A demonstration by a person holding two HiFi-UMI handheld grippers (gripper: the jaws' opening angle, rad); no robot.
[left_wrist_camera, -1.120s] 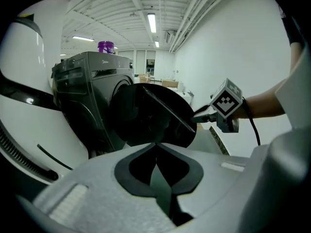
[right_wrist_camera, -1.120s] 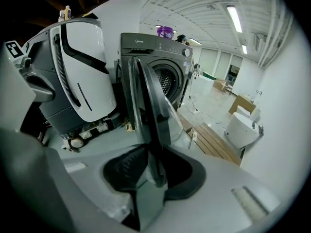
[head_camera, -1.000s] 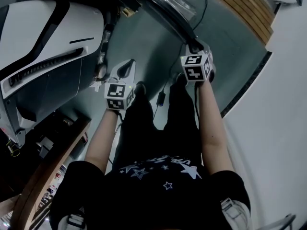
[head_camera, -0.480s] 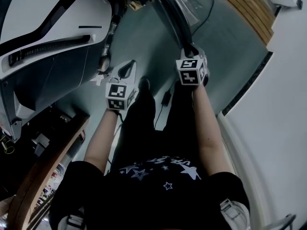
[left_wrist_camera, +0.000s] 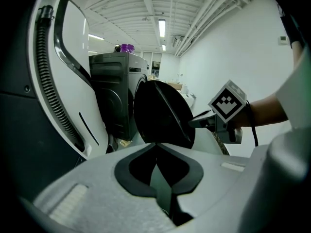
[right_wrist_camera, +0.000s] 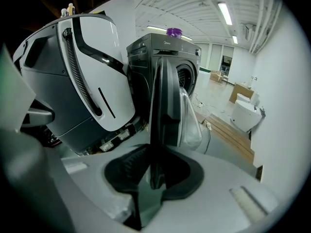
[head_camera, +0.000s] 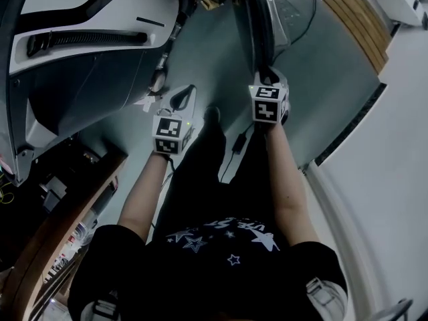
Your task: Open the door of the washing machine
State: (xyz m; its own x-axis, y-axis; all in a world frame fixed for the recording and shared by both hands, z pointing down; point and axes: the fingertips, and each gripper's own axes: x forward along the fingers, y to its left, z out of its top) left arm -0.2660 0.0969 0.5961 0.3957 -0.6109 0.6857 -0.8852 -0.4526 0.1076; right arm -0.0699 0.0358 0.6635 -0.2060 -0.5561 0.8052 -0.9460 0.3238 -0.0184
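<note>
The door (right_wrist_camera: 164, 98) is swung out from the front of the washing machine (right_wrist_camera: 143, 57). Its rim is clamped by the right gripper (right_wrist_camera: 154, 176), whose jaws have just been closing. The left gripper's (left_wrist_camera: 156, 166) jaws are pressed together, empty.

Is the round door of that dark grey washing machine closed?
No: the right gripper view shows the round dark door standing swung out edge-on from the dark grey washing machine, with the drum opening exposed behind it.
</note>
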